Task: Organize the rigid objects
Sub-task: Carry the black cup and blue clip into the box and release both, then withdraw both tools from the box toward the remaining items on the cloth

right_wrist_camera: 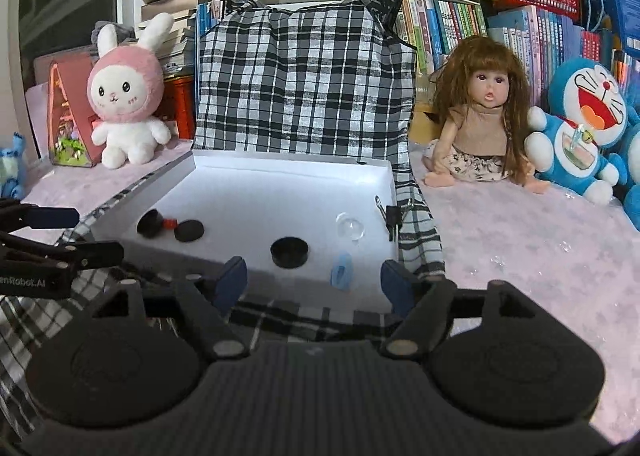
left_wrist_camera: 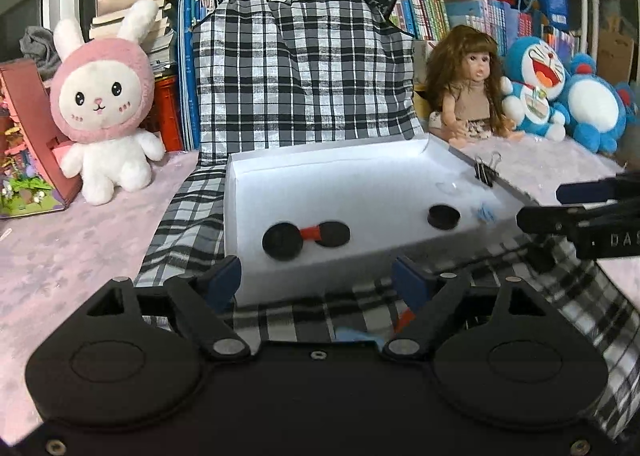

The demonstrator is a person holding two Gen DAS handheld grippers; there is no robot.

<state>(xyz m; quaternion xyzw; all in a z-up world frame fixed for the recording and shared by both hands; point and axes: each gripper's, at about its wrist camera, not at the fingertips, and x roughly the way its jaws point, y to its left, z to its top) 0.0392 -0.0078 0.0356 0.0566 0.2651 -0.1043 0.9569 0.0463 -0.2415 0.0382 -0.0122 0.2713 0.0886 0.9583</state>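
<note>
A shallow white box [left_wrist_camera: 320,166] [right_wrist_camera: 280,168] lies on a checked cloth. It holds two black discs [left_wrist_camera: 282,242] [right_wrist_camera: 149,223] joined by a red piece [left_wrist_camera: 310,233], a black lid [left_wrist_camera: 443,217] [right_wrist_camera: 289,252], a small blue clip [left_wrist_camera: 485,212] [right_wrist_camera: 342,271] and a clear dome [right_wrist_camera: 350,231]. A black binder clip [left_wrist_camera: 486,170] [right_wrist_camera: 391,218] grips the box's right wall. My left gripper [left_wrist_camera: 316,282] is open and empty just before the near wall. My right gripper [right_wrist_camera: 314,282] is open and empty at the near wall; it shows in the left wrist view [left_wrist_camera: 544,204].
A checked bag [right_wrist_camera: 304,80] stands behind the box. A pink bunny plush [left_wrist_camera: 104,104] sits at the left, a doll [right_wrist_camera: 478,116] and blue plush toys [right_wrist_camera: 580,128] at the right. Books line the back. Small blue and red pieces [left_wrist_camera: 360,334] lie near my left gripper.
</note>
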